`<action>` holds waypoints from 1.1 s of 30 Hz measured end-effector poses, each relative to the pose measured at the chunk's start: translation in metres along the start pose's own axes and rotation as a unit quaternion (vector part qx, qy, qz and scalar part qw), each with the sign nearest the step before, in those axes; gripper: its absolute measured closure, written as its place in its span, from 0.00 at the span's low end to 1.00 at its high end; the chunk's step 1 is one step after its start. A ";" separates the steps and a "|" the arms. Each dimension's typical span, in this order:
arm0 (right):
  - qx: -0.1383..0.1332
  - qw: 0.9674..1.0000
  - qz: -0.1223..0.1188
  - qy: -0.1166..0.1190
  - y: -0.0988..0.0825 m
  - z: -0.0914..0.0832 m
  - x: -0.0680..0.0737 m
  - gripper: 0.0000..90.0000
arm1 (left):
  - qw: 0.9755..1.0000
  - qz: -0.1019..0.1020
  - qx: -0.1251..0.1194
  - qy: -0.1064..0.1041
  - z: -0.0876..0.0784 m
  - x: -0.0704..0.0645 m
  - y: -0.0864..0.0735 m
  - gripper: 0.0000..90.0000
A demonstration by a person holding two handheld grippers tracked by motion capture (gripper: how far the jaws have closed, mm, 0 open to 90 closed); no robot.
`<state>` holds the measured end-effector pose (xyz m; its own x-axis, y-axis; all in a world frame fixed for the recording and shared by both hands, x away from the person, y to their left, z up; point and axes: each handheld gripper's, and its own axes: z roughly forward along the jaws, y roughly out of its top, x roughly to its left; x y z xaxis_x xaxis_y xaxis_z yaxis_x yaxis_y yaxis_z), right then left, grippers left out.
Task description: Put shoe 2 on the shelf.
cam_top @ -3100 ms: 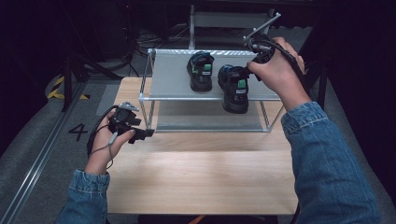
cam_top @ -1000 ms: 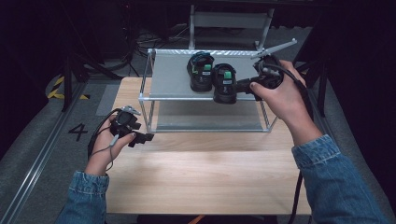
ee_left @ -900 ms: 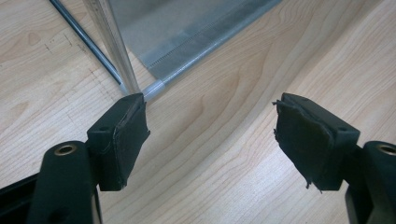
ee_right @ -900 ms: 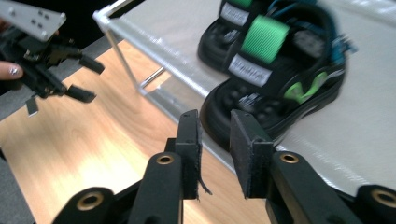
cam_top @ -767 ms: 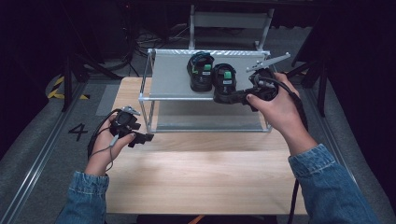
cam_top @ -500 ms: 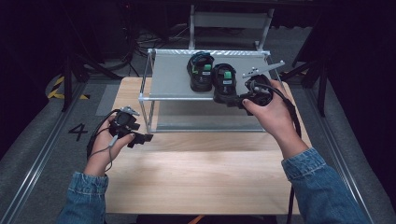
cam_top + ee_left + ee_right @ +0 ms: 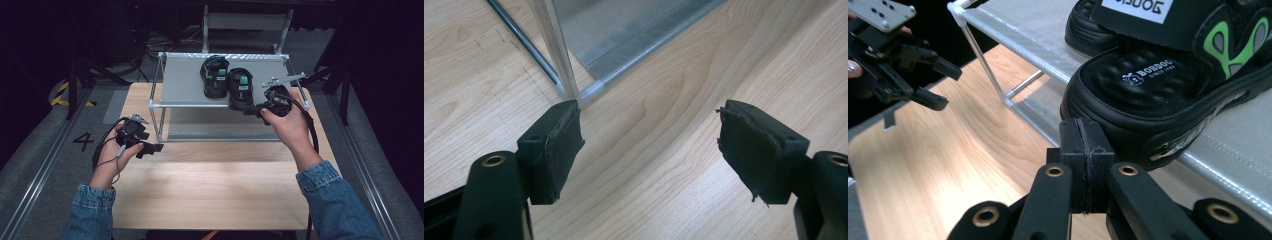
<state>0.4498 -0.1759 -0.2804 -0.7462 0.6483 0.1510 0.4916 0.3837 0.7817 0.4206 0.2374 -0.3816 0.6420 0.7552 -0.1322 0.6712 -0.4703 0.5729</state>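
At the shelf's (image 7: 190, 80) near right edge: right gripper (image 7: 1080, 145) fingers pressed together, empty, touching right sandal's (image 7: 1168, 95) heel (long axis running far); left gripper (image 7: 649, 145) wide, well apart.

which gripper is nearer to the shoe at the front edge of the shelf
Right. The right gripper, jaws shut, sits at the heel of the front shoe on the shelf. The left gripper is open, low over the table near the shelf's leg.
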 end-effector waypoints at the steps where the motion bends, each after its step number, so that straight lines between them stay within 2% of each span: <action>1: 0.000 1.000 -0.004 -0.003 0.000 0.000 0.000 1.00 | 1.000 -0.001 0.000 0.000 0.000 0.000 0.000 0.28; 3: 0.000 1.000 -0.007 -0.007 0.001 0.001 0.001 1.00 | 1.000 0.000 0.000 -0.001 0.001 -0.001 0.000 0.28; 4: 0.000 1.000 -0.020 -0.022 0.001 0.003 0.001 1.00 | 1.000 0.000 0.002 -0.001 0.001 -0.001 0.000 0.28; 8: -0.004 0.999 -0.019 -0.029 0.002 0.007 -0.003 1.00 | 1.000 0.002 0.002 -0.003 0.001 -0.002 0.000 0.28; 11: -0.007 0.999 -0.018 -0.025 0.003 0.010 -0.007 1.00 | 1.000 0.001 0.001 -0.003 0.001 -0.001 0.000 0.28; 14: -0.009 0.999 -0.029 -0.039 0.003 0.013 -0.009 1.00 | 1.000 -0.002 0.000 -0.002 0.000 0.000 -0.001 0.28; 16: -0.009 0.999 -0.027 -0.038 0.003 0.014 -0.010 1.00 | 1.000 -0.003 0.000 -0.003 0.000 0.000 -0.001 0.28; 22: -0.011 0.998 -0.034 -0.056 0.004 0.021 -0.014 1.00 | 1.000 0.000 0.003 0.000 0.000 0.000 -0.002 0.28; 24: -0.011 0.997 -0.038 -0.065 0.004 0.024 -0.015 1.00 | 1.000 -0.005 0.003 0.001 -0.001 0.000 -0.003 0.28; 32: -0.015 0.996 -0.037 -0.075 0.007 0.032 -0.021 1.00 | 1.000 -0.009 0.002 0.004 -0.003 0.002 -0.007 0.28; 33: -0.013 0.996 -0.039 -0.082 0.007 0.034 -0.022 1.00 | 1.000 -0.008 0.003 0.002 -0.003 0.003 -0.007 0.28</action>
<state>0.4852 -0.1653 -0.2983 -0.6973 0.7167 -0.0106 0.4218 0.4223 0.8023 0.4163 0.2441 -0.3836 0.6290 0.7650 -0.1380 0.6837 -0.4599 0.5666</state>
